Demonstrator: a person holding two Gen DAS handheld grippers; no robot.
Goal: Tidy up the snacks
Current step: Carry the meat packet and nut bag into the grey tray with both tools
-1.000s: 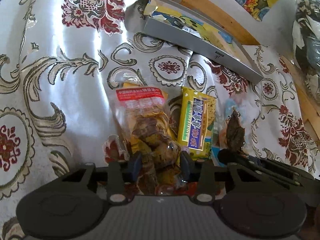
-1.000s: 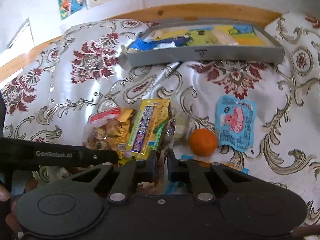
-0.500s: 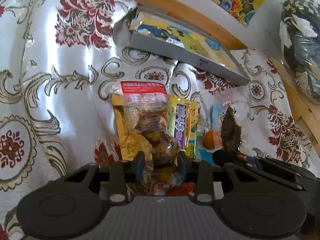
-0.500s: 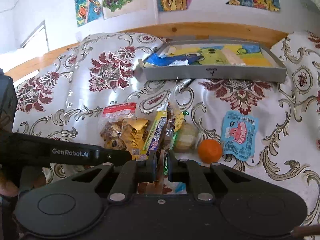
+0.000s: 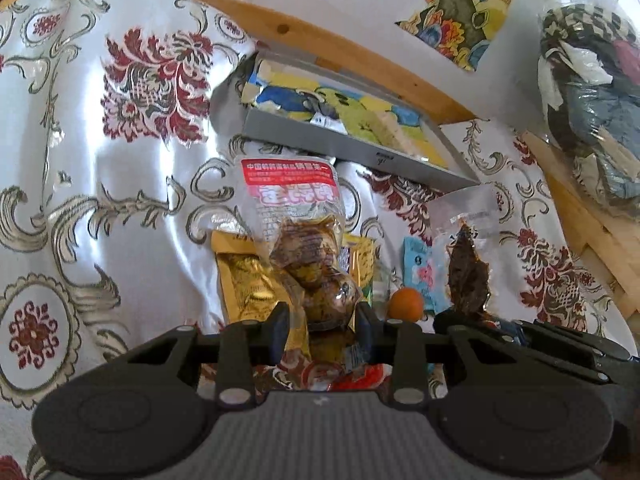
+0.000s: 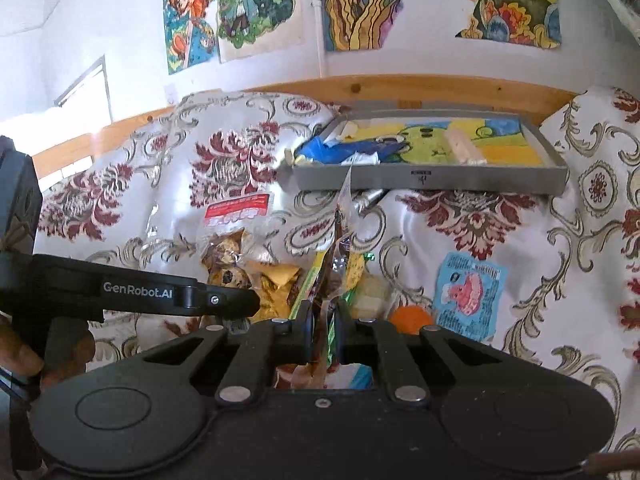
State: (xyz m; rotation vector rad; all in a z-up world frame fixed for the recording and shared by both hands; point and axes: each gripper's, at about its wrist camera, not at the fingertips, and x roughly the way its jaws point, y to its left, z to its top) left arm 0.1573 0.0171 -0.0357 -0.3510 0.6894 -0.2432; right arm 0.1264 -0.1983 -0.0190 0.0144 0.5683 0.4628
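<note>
Now each tongs grips a snack — egg bag left, jerky right.

White wall (colourful drawings), wooden rail, sunlit

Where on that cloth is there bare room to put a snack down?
Bare cloth lies between the tray and the blue packet, and far left. It is crowded around the orange and gold packets.
</note>
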